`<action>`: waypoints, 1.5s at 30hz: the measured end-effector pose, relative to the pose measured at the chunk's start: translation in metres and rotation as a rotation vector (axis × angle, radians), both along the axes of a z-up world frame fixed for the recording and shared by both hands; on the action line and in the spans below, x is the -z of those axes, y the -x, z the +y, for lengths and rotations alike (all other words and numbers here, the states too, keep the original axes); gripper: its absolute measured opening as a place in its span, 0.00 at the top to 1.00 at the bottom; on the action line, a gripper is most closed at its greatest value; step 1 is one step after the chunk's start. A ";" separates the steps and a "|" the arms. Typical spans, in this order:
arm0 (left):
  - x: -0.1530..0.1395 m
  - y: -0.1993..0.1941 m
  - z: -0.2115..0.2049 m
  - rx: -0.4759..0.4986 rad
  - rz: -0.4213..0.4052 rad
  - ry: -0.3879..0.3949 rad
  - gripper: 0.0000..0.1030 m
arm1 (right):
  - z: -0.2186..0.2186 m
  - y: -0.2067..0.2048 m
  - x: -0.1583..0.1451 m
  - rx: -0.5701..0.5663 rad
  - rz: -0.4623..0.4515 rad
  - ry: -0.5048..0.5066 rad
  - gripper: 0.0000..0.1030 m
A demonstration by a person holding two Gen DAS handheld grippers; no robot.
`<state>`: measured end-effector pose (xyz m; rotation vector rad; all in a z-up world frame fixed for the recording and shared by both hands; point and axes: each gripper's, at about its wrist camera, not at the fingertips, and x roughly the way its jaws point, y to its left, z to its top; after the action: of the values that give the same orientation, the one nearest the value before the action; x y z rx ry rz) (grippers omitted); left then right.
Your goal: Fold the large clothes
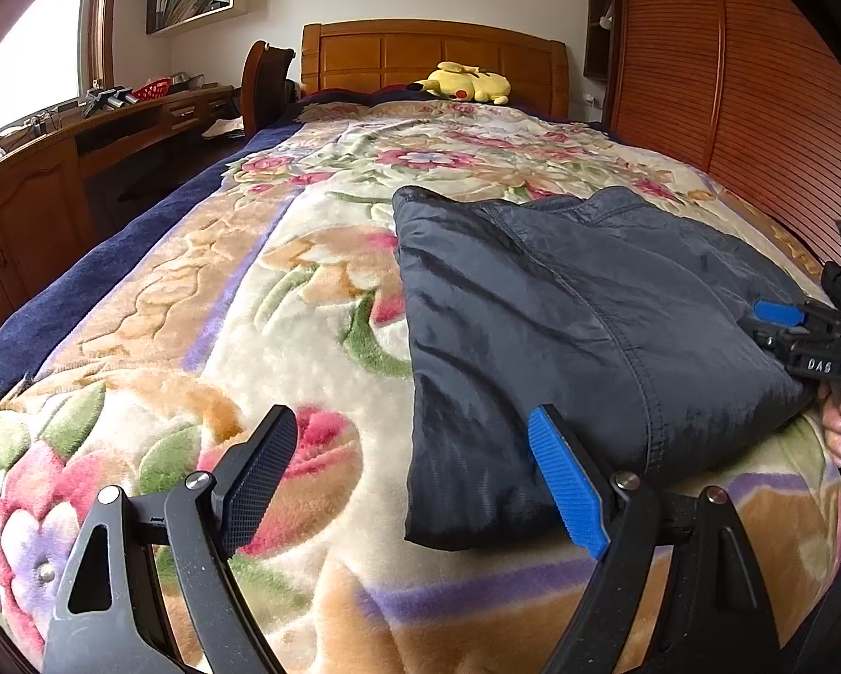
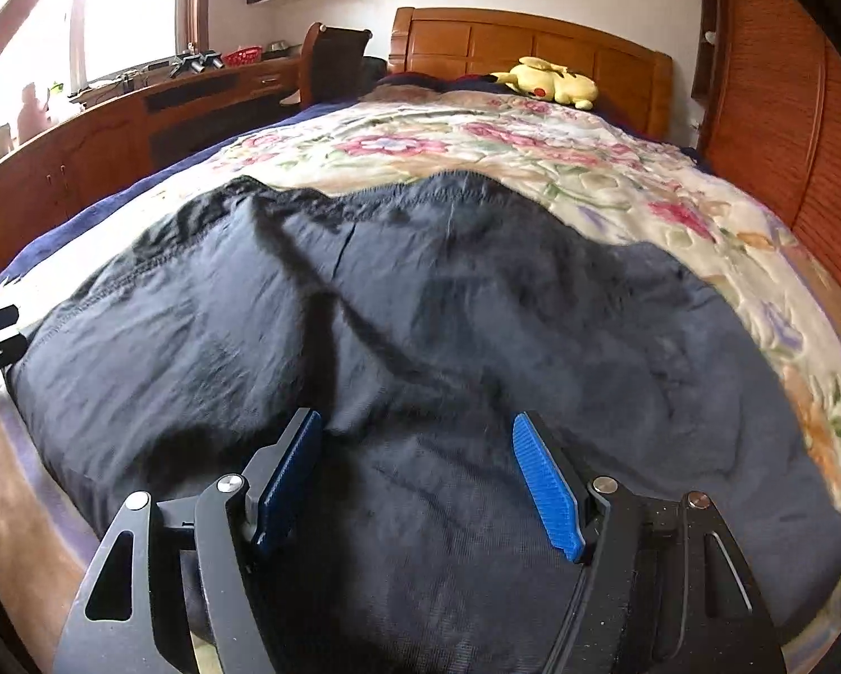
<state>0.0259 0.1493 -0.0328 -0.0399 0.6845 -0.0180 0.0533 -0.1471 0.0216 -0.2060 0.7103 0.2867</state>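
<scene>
While "DAS" marks the right tongs, both they and the left tongs gape wide over the dark garment.

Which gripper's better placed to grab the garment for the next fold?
Right. The right gripper is open directly over the dark garment, fabric between its fingers. The left gripper is open at the garment's left edge, mostly over the floral blanket.
</scene>
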 end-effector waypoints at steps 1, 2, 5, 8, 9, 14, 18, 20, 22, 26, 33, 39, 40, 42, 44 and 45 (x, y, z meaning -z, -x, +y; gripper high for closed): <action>0.000 0.000 -0.001 0.000 0.000 -0.004 0.17 | 0.001 0.001 0.002 0.001 -0.003 0.008 0.29; 0.000 0.000 -0.002 -0.002 0.000 -0.008 0.17 | 0.002 0.002 0.001 0.001 -0.008 0.015 0.28; 0.001 0.000 -0.003 -0.004 -0.002 -0.011 0.17 | 0.001 0.004 0.000 0.002 -0.016 0.015 0.28; 0.001 0.001 -0.002 -0.003 -0.009 -0.007 0.17 | 0.002 0.004 0.001 -0.001 -0.003 -0.001 0.27; 0.001 0.003 -0.001 0.000 -0.015 -0.001 0.17 | 0.001 0.002 0.001 -0.002 -0.002 -0.004 0.27; 0.000 0.013 0.001 0.008 -0.036 0.021 0.20 | 0.006 -0.003 0.006 0.001 -0.016 0.015 0.27; 0.002 0.021 0.000 0.014 -0.042 0.033 0.35 | 0.005 0.004 0.004 0.002 -0.039 0.012 0.27; 0.003 0.024 -0.002 0.021 -0.042 0.042 0.42 | 0.002 0.011 0.000 0.005 -0.059 -0.006 0.27; 0.005 0.025 -0.003 0.021 -0.040 0.046 0.45 | -0.001 0.020 -0.007 -0.005 -0.079 -0.044 0.27; 0.007 0.024 -0.005 0.009 -0.030 0.038 0.45 | 0.001 0.038 -0.015 -0.053 -0.113 -0.072 0.27; 0.014 0.021 -0.009 -0.001 -0.002 0.048 0.45 | 0.015 0.031 0.005 -0.088 -0.041 0.017 0.27; 0.015 0.021 -0.017 0.050 0.014 0.060 0.65 | 0.023 0.022 0.004 -0.091 -0.015 0.044 0.27; 0.013 0.020 -0.019 0.050 0.018 0.055 0.74 | 0.022 0.022 0.004 -0.092 -0.015 0.044 0.27; 0.007 0.019 -0.022 0.060 0.015 0.056 0.85 | 0.022 0.020 0.004 -0.092 -0.014 0.042 0.27; -0.004 0.019 -0.026 0.057 -0.012 0.050 0.90 | 0.022 0.021 0.003 -0.093 -0.014 0.041 0.27; -0.010 0.019 -0.029 0.055 -0.030 0.047 0.91 | 0.022 0.021 0.003 -0.093 -0.014 0.042 0.27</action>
<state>0.0073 0.1204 -0.0228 -0.0656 0.6546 -0.0870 0.0323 -0.1255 0.0184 -0.2806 0.6939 0.3588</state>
